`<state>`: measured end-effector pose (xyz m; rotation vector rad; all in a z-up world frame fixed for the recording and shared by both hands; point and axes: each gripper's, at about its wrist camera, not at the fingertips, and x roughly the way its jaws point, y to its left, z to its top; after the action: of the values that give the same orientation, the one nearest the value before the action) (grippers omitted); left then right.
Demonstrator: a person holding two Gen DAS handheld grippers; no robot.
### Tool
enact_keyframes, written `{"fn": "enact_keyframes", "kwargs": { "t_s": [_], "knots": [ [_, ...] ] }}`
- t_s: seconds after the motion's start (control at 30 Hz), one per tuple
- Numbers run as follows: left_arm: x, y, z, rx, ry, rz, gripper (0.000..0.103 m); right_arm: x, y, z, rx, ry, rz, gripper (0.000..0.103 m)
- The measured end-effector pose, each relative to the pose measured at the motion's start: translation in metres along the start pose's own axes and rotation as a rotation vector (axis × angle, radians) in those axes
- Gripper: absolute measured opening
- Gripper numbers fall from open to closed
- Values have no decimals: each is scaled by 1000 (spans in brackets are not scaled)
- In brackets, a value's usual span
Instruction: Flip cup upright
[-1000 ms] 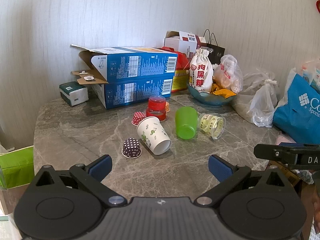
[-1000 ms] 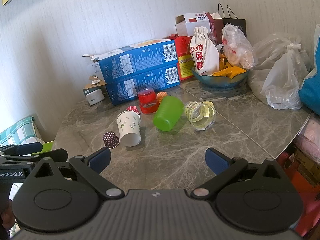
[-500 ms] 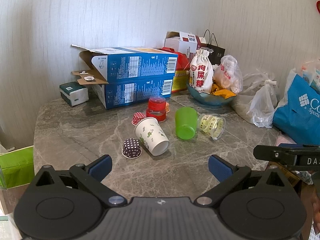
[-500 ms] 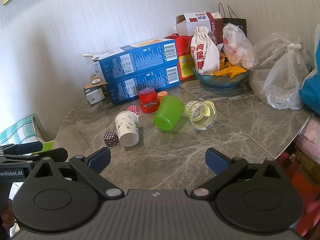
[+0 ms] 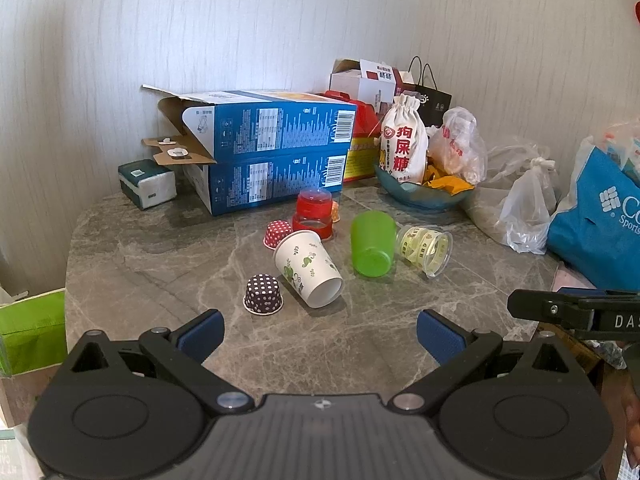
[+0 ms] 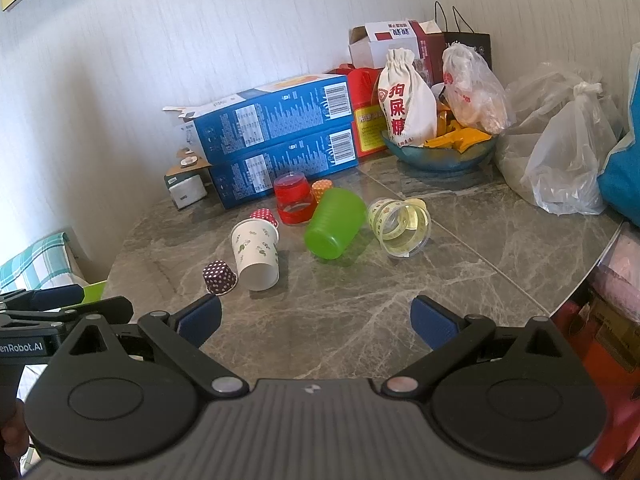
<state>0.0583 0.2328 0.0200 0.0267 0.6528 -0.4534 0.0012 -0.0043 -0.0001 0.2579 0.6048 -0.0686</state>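
Observation:
Three cups lie on their sides in the middle of the grey marble table: a white paper cup with green prints, a green plastic cup and a clear cup with yellow lettering. A red clear cup stands upside down behind them. My left gripper is open and empty, hovering short of the paper cup. My right gripper is open and empty, short of the green cup.
Small dotted cupcake liners sit by the paper cup. Two stacked blue boxes, a tissue pack, a bowl with a white pouch, plastic bags and a blue bag crowd the back and right.
Both grippers have drifted slightly; the cups sit a little differently in view. Nothing on the table has moved and both grippers stay open.

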Motion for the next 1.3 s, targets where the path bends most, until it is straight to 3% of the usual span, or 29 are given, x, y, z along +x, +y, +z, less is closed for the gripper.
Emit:
{"fn": "enact_keyframes", "kwargs": {
  "t_s": [0.6, 0.93, 1.07, 1.3],
  "knots": [
    [13, 3, -4, 3, 16, 10, 103, 13, -2, -1, 0, 25, 6, 102],
    [41, 24, -4, -19, 36, -52, 103, 61, -7, 9, -5, 95, -25, 102],
    [76, 22, 20, 94, 56, -172, 103, 86, -19, 7, 16, 133, -46, 102],
    [168, -27, 90, 531, 144, -413, 99, 128, -61, 8, 110, 188, -78, 102]
  ]
}}
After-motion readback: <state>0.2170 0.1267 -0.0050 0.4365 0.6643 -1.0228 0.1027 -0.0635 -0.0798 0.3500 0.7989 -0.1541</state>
